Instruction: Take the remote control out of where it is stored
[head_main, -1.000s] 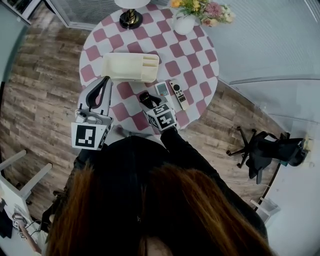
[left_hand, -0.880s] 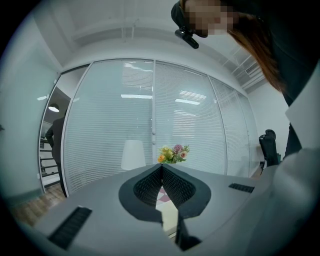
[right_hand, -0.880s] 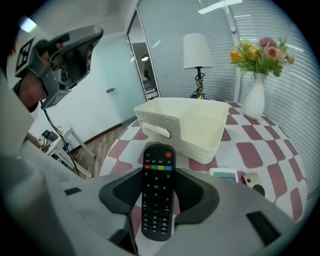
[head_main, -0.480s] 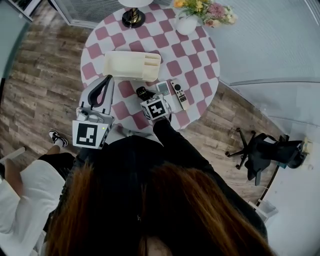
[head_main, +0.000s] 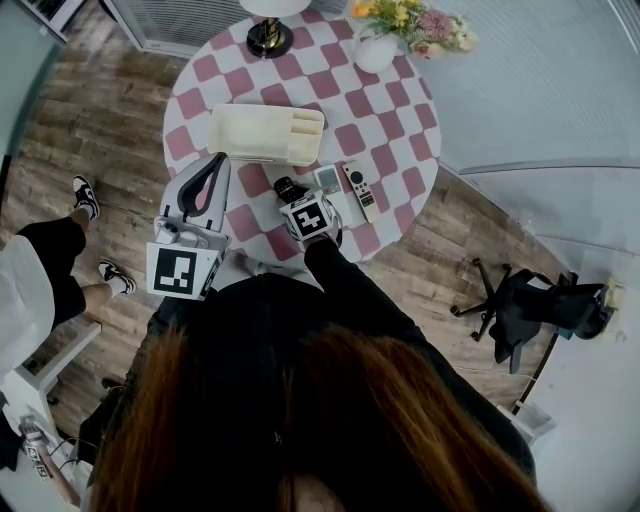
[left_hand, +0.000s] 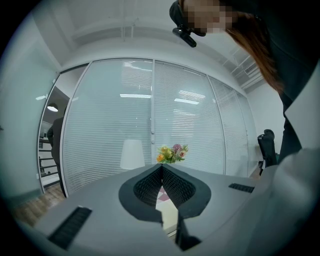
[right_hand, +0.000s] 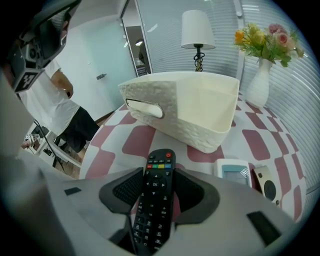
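A black remote (right_hand: 159, 192) with coloured buttons lies lengthwise between the jaws of my right gripper (right_hand: 160, 176), which is shut on it. The remote tilts down over the checked table (head_main: 395, 120), just in front of the cream storage box (right_hand: 200, 107). In the head view the right gripper (head_main: 295, 198) holds the black remote (head_main: 286, 186) near the front side of the box (head_main: 262, 134). My left gripper (head_main: 212, 163) hovers at the table's left edge, shut and empty; in the left gripper view its pads (left_hand: 150, 185) meet at the tip.
A small white remote (head_main: 327, 179) and a slim remote (head_main: 359, 189) lie on the table right of my right gripper. A lamp (right_hand: 198, 30) and a vase of flowers (right_hand: 260, 82) stand at the back. A person (head_main: 35, 285) stands on the floor at left.
My right gripper has sunk toward the table with the black remote, nearing the box front. A person has walked in at the left. The left gripper has stayed put.
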